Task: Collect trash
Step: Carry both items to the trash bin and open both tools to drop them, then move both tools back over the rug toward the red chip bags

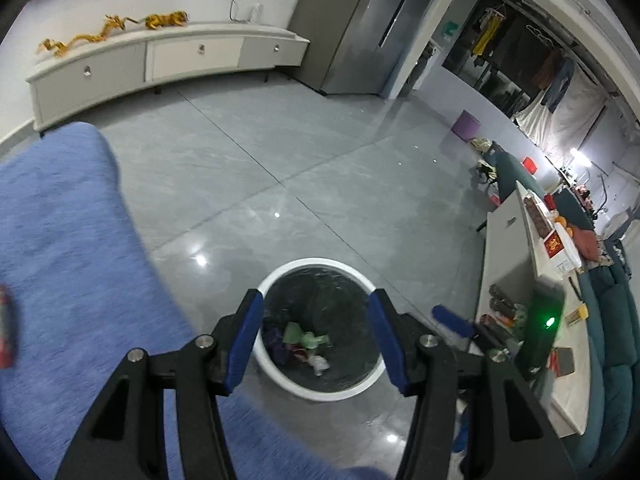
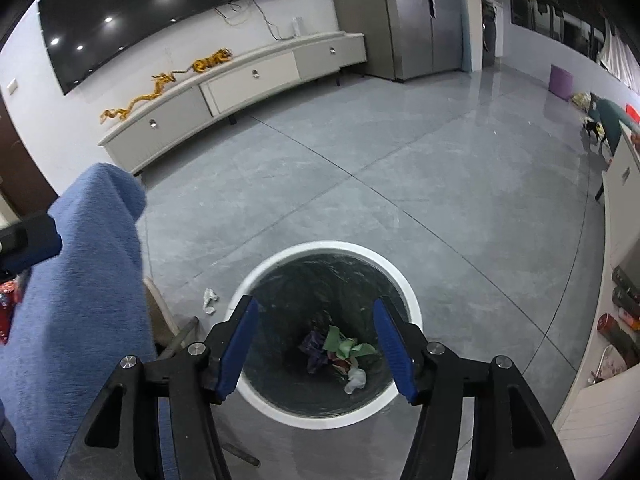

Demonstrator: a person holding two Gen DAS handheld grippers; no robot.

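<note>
Blue-padded fingers of the left gripper (image 1: 316,338) and right gripper (image 2: 316,350) hang apart and empty over the white-rimmed, black-lined trash bin (image 2: 408,296), apparently releasing scraps.

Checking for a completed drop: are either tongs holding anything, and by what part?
Nothing is held. Left tongs and right tongs stand open, empty, above the bin.

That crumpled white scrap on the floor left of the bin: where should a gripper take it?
Grip the white scrap across its narrow middle, coming straight down from above with the right gripper. It lies low on the floor, clear of the bin.
</note>
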